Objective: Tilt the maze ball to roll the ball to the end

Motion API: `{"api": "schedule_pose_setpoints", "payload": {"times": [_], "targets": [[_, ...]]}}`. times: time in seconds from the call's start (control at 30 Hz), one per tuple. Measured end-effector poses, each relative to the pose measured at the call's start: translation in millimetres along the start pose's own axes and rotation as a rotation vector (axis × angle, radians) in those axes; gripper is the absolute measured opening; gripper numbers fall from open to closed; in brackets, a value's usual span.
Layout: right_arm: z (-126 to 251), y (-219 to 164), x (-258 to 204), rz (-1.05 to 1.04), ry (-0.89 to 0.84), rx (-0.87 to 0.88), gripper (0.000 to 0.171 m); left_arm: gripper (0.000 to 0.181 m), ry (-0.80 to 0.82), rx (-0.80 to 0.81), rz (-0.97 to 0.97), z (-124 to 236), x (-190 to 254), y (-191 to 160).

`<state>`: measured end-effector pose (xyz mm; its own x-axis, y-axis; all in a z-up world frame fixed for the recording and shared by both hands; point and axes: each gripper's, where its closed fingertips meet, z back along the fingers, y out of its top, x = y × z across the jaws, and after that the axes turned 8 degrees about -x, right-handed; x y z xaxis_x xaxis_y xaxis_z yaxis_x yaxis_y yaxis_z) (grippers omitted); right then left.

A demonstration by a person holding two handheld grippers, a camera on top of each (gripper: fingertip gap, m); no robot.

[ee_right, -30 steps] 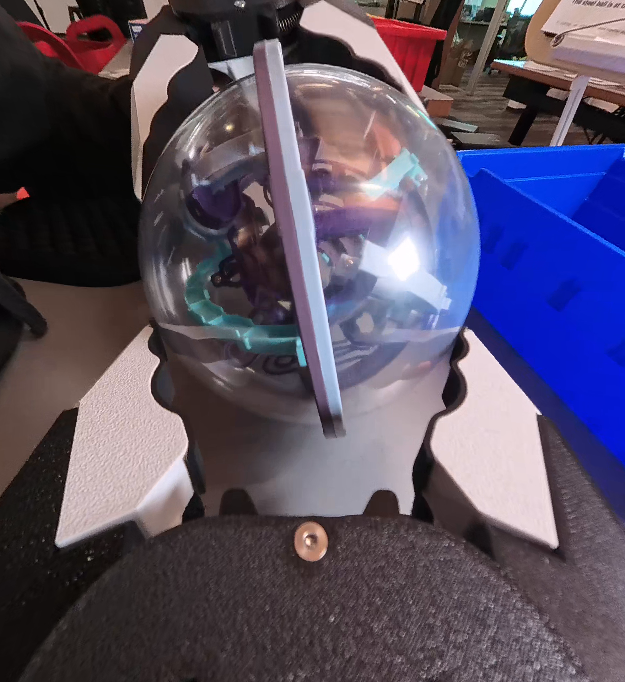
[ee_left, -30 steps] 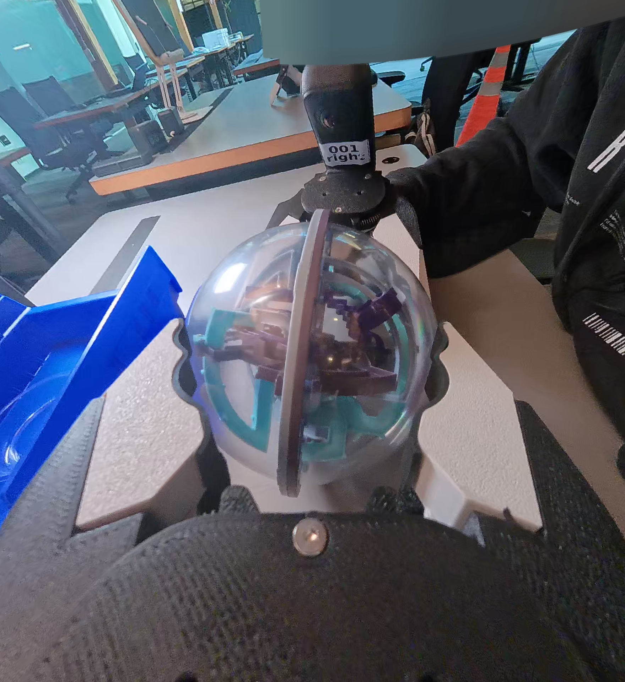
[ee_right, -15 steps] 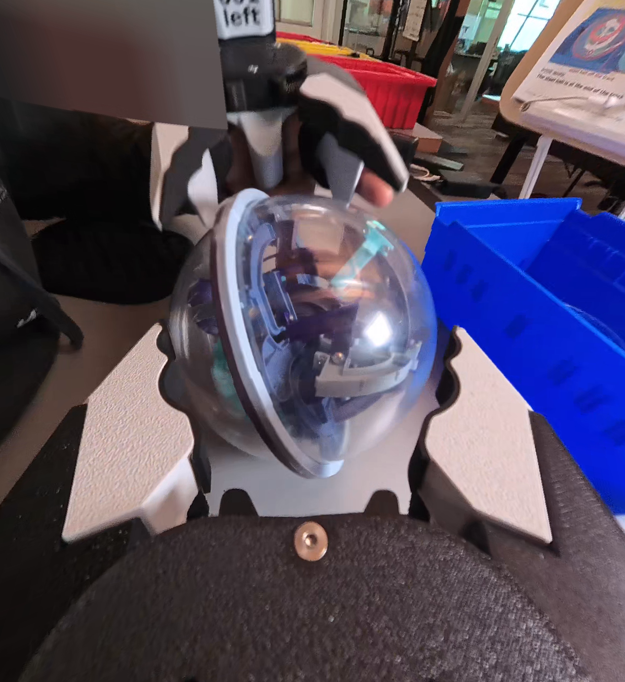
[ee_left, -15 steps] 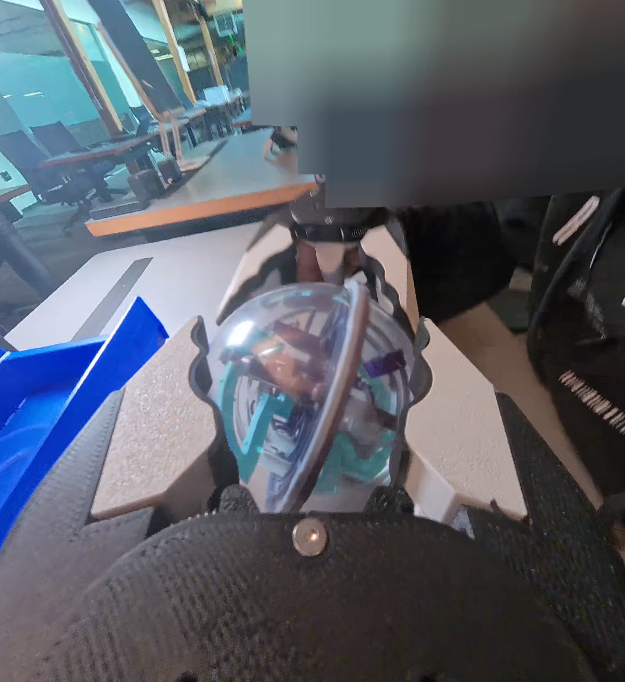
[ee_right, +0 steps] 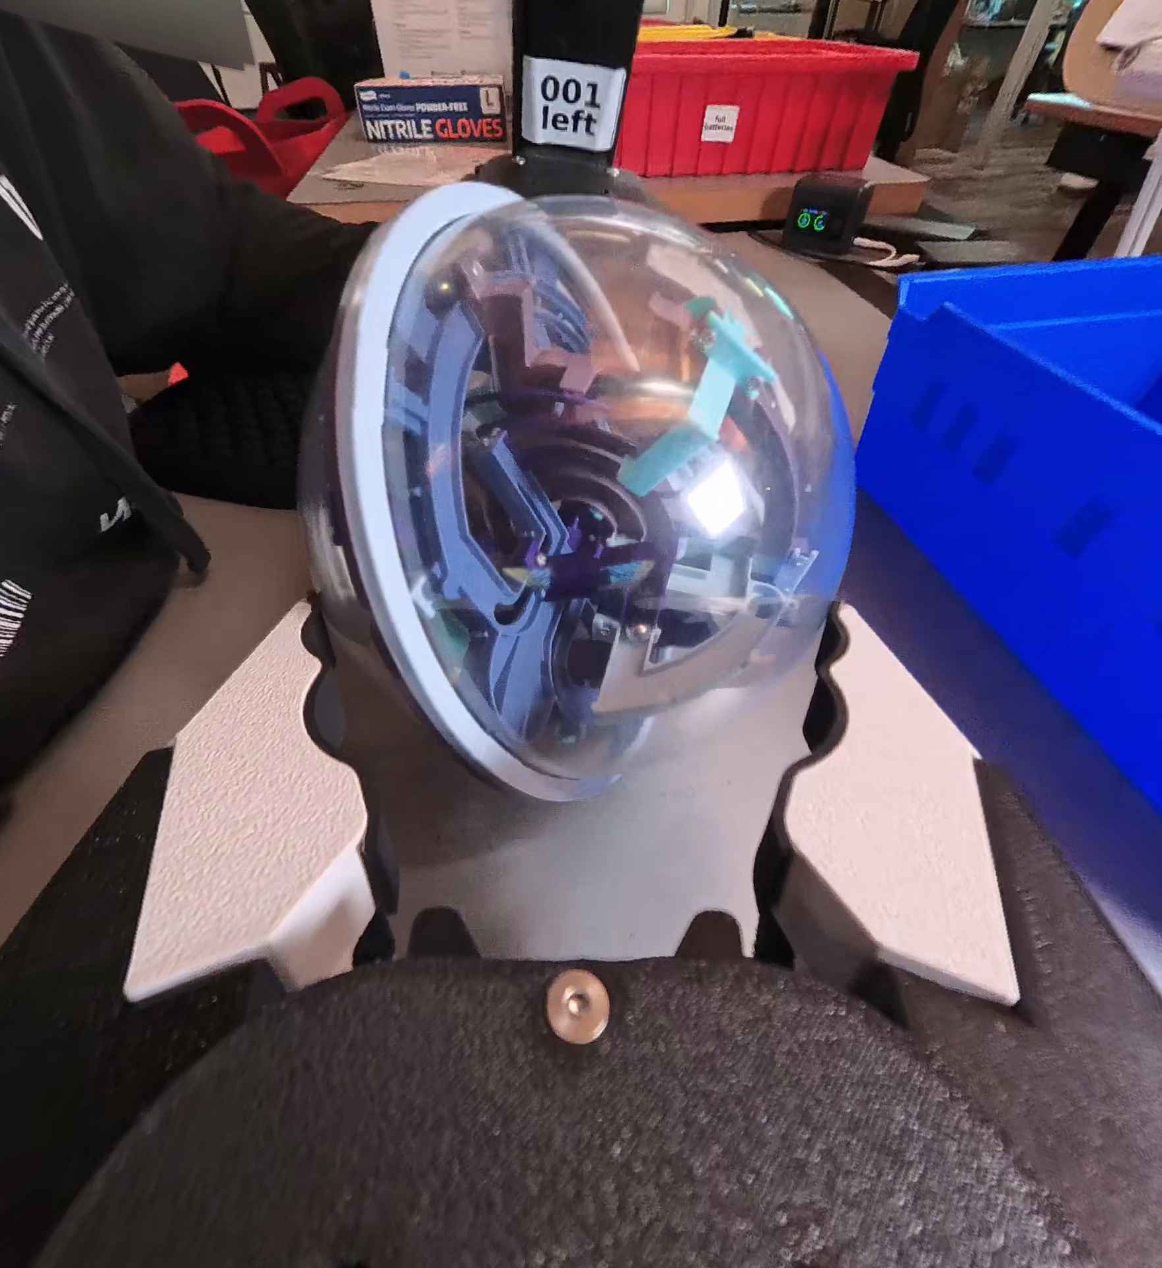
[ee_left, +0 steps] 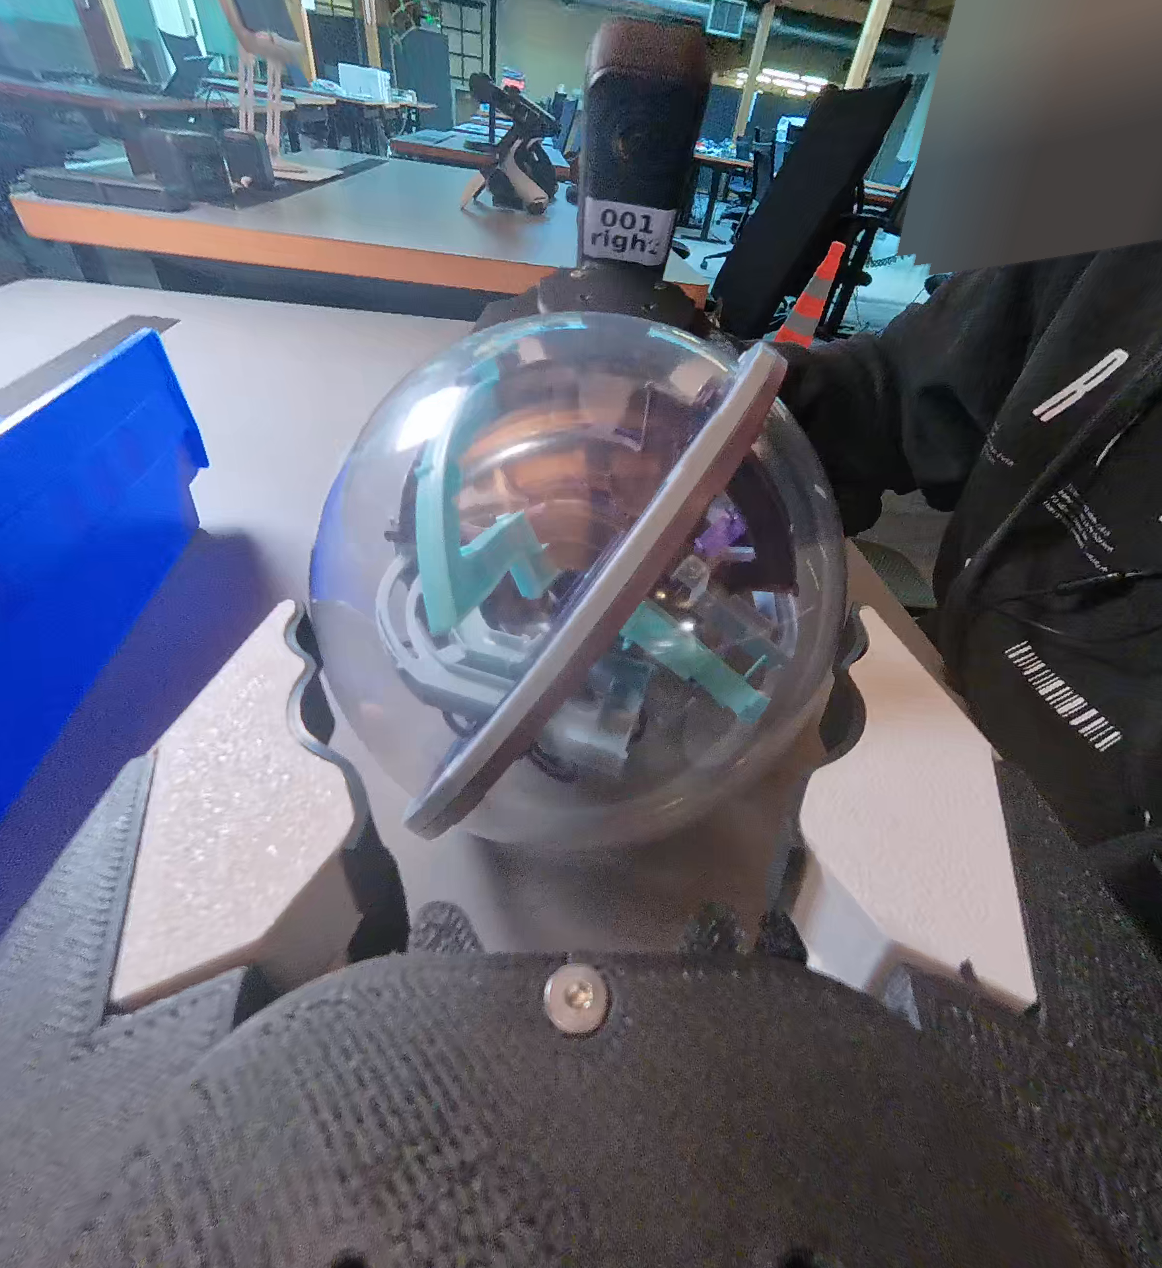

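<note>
Blue plastic filled the left edge of the left wrist view, where a blue bin (ee_left: 49, 549) stood on the pale surface (ee_left: 276, 384). Just right of it, at the centre of the frame, the maze ball (ee_left: 578, 576) sat held between the white fingers (ee_left: 235, 789) of the left gripper (ee_left: 578, 686), whose jaws were clasped on the clear sphere from both sides. The grey ring (ee_left: 605, 583) around the ball ran tilted, from lower left up to upper right, with teal, grey and purple tracks showing through the shell. Behind the ball, at upper centre, the black body of the right gripper (ee_left: 633, 274) rose with a white label on it. At the right edge stood a person's black sleeve (ee_left: 907, 425) and jacket, and an orange cone (ee_left: 815, 295) farther back.

In the right wrist view the black jacket took the left edge. At centre the maze ball (ee_right: 578, 480) lay between the white fingers (ee_right: 248, 789) of the right gripper (ee_right: 571, 686), its jaws gripping the sphere likewise; here the pale ring (ee_right: 386, 494) curved down the ball's left side. I could not pick out the small ball inside with any certainty. Above it stood the left gripper's labelled black body (ee_right: 564, 103), with a red crate (ee_right: 756, 103) and a glove box (ee_right: 430, 113) behind. The blue bin (ee_right: 1044, 480) closed off the right side of the frame.
</note>
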<state>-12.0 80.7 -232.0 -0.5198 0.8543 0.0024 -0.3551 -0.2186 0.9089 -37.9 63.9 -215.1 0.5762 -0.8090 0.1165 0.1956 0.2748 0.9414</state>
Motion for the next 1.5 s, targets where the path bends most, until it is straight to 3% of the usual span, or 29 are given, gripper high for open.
{"api": "schedule_pose_setpoints", "payload": {"times": [0.17, 0.37, 0.8, 1.5], "targets": [[-4.5, -11.1, -1.0, -0.044, 0.025, -0.05, 0.138, 0.144, 0.019, 0.003, -0.036, 1.9, 2.1, 1.7], [5.3, -18.9, 6.0, -0.056, -0.138, -0.111, 0.134, 0.14, 0.078, 0.014, 0.003, 10.1, -0.7, 2.0], [-3.1, -3.8, -1.7, -0.095, -0.188, -0.035, 0.133, 0.139, -0.049, 0.069, 0.269, 11.9, -5.6, -8.3], [-3.2, -1.0, -6.0, -0.012, -0.212, -0.029, 0.134, 0.139, -0.068, 0.082, 0.184, 12.2, -0.7, -16.1]]}}
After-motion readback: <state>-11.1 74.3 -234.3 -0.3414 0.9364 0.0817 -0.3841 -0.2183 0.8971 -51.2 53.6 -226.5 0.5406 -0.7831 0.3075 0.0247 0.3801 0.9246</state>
